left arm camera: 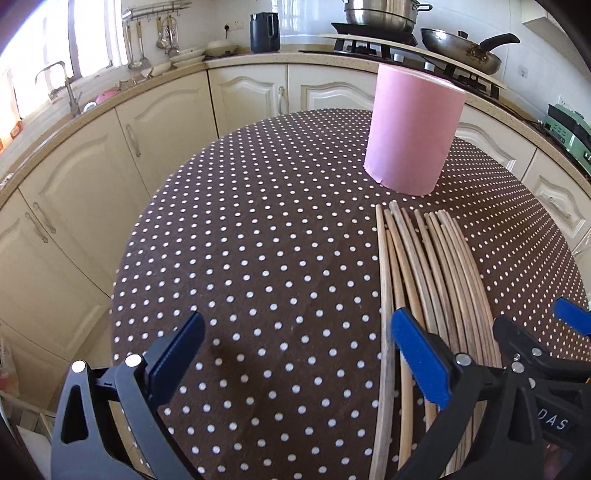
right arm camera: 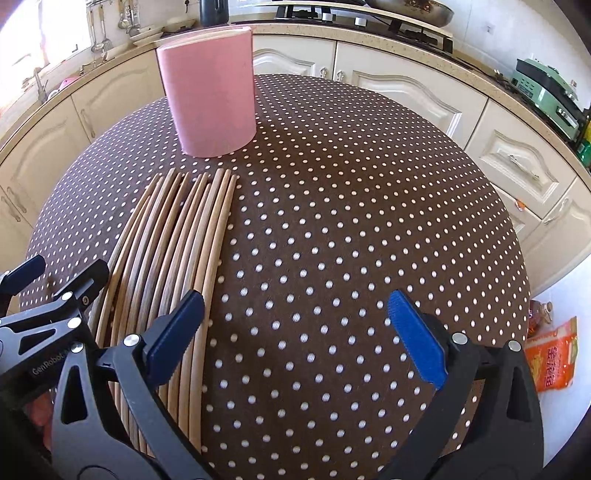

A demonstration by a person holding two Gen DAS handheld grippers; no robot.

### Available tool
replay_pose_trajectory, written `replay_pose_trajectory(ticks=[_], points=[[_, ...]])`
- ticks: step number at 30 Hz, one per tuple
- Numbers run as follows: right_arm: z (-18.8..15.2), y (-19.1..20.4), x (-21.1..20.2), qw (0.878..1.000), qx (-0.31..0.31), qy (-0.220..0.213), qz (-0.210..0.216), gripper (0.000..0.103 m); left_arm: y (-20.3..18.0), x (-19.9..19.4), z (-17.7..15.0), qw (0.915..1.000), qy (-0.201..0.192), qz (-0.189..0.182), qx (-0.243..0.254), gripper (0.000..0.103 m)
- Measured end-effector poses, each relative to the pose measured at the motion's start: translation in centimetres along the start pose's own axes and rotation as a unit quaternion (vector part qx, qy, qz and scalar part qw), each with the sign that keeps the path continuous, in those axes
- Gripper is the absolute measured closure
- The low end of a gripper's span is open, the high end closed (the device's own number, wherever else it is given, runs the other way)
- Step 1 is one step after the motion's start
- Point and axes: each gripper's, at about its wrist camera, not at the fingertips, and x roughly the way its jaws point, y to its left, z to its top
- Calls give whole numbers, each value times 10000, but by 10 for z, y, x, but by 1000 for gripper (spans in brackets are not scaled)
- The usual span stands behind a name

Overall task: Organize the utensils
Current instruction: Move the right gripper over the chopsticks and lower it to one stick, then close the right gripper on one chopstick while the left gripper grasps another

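Dotted tablecloth (left arm camera: 258, 258) bears chopsticks (left arm camera: 424, 266) — near ends hidden — beneath wide-open, empty left gripper (left arm camera: 295, 354) and right gripper (right arm camera: 295, 332).

- Near ends of chopsticks (left arm camera: 424, 280) covered by left gripper (left arm camera: 297, 343), cut off at 6 o'clock.
- Inside of pink holder (right arm camera: 210, 92) hidden by its wall.
- Orange packet (right arm camera: 552, 360) at 3 o'clock: print too small to read.
- Pan (right arm camera: 413, 9) cropped at 12 o'clock.

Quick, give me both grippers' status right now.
Left gripper: open, jaws wide apart, holding nothing, beside the chopsticks.
Right gripper: open, jaws wide apart, holding nothing, over the table.
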Motion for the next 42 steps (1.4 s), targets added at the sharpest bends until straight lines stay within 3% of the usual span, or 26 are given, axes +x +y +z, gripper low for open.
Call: replay_pose_trajectory(ticks=[7, 12, 16, 19, 26, 33, 34, 37, 38, 41, 42], points=[[17, 3, 15, 9991, -229, 12, -368, 6, -5, 15, 14, 9998, 103, 65, 136, 4], [23, -12, 21, 9998, 17, 199, -14, 6, -3, 23, 27, 9999, 121, 90, 85, 4], [19, -22, 14, 9988, 104, 103, 465, 6, -2, 27, 32, 9999, 122, 65, 97, 4], [16, -9, 12, 9995, -117, 82, 288, 6, -2, 29, 37, 9998, 129, 45, 120, 4], [25, -15, 21, 9999, 120, 119, -5, 6, -1, 28, 35, 9998, 129, 44, 120, 4], [49, -6, 40, 9997, -68, -74, 243, 8, -1, 29, 36, 9998, 126, 50, 111, 4], [51, -5, 40, 9994, -124, -109, 305, 12, -1, 29, 36, 9998, 124, 48, 120, 4], [49, -1, 31, 9978, -298, -293, 519, 50, -3, 29, 34, 9998, 93, -3, 153, 8], [48, -1, 29, 9973, -311, -337, 565, 72, -5, 26, 34, 9998, 19, -38, 196, 22], [45, -7, 27, 9955, -182, -355, 863, 86, -14, 19, 31, 9989, -125, -193, 397, 57], [45, -11, 27, 9949, -110, -347, 943, 92, -19, 18, 31, 9983, -148, -235, 521, 61]])
